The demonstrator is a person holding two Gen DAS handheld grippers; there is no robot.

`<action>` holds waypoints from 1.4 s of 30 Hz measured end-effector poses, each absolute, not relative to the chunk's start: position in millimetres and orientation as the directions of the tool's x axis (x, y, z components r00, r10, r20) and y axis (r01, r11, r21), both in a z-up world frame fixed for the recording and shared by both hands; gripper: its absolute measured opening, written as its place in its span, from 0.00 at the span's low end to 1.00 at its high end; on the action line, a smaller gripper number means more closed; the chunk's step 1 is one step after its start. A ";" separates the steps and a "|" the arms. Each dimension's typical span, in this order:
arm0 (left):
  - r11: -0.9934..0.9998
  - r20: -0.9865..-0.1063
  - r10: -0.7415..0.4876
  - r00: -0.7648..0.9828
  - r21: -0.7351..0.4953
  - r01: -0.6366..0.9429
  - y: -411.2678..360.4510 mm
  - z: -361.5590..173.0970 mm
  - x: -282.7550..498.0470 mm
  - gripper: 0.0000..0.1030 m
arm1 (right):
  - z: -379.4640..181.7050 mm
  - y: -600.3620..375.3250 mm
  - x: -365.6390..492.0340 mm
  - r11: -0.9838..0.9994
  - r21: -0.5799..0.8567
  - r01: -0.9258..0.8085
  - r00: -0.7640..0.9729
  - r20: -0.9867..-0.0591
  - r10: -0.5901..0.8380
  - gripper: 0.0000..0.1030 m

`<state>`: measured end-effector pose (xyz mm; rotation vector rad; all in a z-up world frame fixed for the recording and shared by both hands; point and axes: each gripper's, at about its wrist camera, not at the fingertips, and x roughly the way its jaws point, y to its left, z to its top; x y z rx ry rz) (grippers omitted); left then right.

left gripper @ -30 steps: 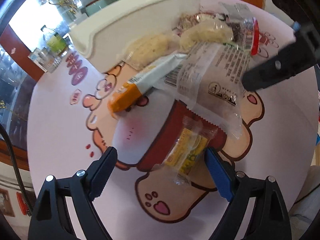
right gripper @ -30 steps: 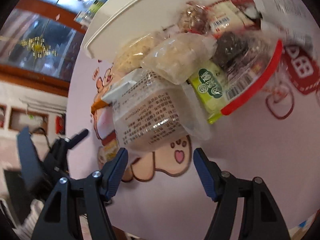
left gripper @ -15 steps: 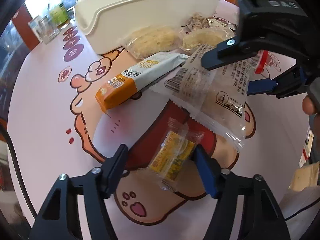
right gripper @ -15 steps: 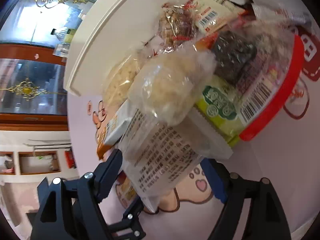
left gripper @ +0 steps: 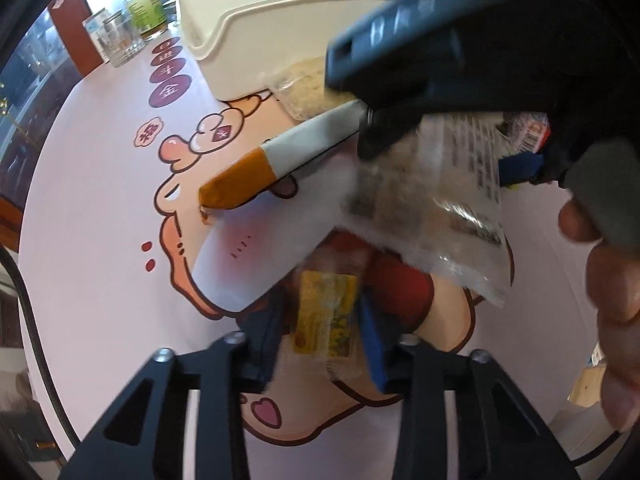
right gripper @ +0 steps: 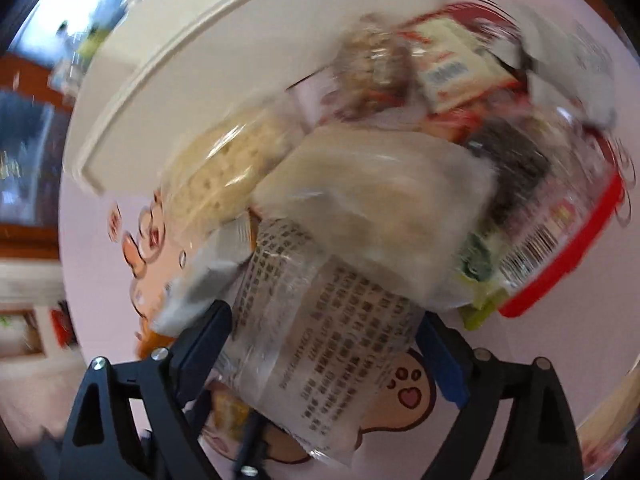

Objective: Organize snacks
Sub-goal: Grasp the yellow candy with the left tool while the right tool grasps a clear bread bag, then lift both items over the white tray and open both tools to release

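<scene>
1. Two tools work at once. Left tool (left gripper: pixel 320 332), lower centre of its view, has both fingers pressed against a small yellow snack pack (left gripper: pixel 324 320). It's clamped on it, prob so the pack can be lifted off the desk (left gripper: pixel 92 208) w/o sliding.
2. Right tool (right gripper: pixel 324 344), bottom of its view, straddles a clear printed snack bag (right gripper: pixel 320 340). Its fingers flank the bag's sides and the film looks bunched between them; I read it as gripped, though motion blur makes the contact hard to confirm.
3. In the left view that same bag hangs at right-centre, tilted, one edge over the yellow pack, so the two grabs sit v. close together.
4. White bin (left gripper: pixel 288 20), upper centre, is open-topped and prob the drop spot for the snacks.
5. Yellow pack: clear crinkly wrapper, yellow/green print inside, small, flat.
6. Clear bag: see-through film, dense black text, pale crumbly contents.
7. Rest of the pile in the right view sits beside the bin: an orange-tipped white stick pack (left gripper: pixel 280 160), a pale rice-cake pack (right gripper: pixel 224 172) and a red-edged bag (right gripper: pixel 560 248), all untouched.
</scene>
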<state>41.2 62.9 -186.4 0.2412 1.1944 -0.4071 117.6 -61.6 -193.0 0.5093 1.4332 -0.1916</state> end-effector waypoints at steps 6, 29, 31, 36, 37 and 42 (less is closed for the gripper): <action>0.911 -0.937 -0.214 0.276 -0.090 0.401 72.7 -185.4 46.7 0.23 | -192.6 -48.1 126.2 0.928 0.177 0.327 0.148 -0.980 0.135 0.78; 0.927 -0.837 -0.341 0.427 -0.225 0.299 84.5 -62.9 54.1 0.23 | -95.9 -58.4 51.6 0.981 0.194 -0.025 0.400 -0.897 0.188 0.58; 0.928 -0.804 -0.348 0.482 -0.225 0.296 82.8 -35.3 61.9 0.23 | -75.0 -65.3 52.9 0.984 0.178 -0.030 0.450 -0.876 0.172 0.58; 0.939 -0.738 -0.327 0.590 -0.182 0.293 73.9 26.9 82.8 0.23 | -17.5 -82.3 61.3 0.988 0.150 -0.030 0.582 -0.801 0.139 0.58; 0.941 -0.733 -0.318 0.601 -0.166 0.294 70.2 36.0 86.6 0.23 | -2.3 -89.6 63.4 0.989 0.144 -0.027 0.612 -0.780 0.131 0.58; 0.954 -0.698 -0.269 0.664 -0.101 0.281 51.9 77.6 115.0 0.23 | 48.4 -109.7 87.1 0.989 0.146 -0.003 0.721 -0.685 0.103 0.58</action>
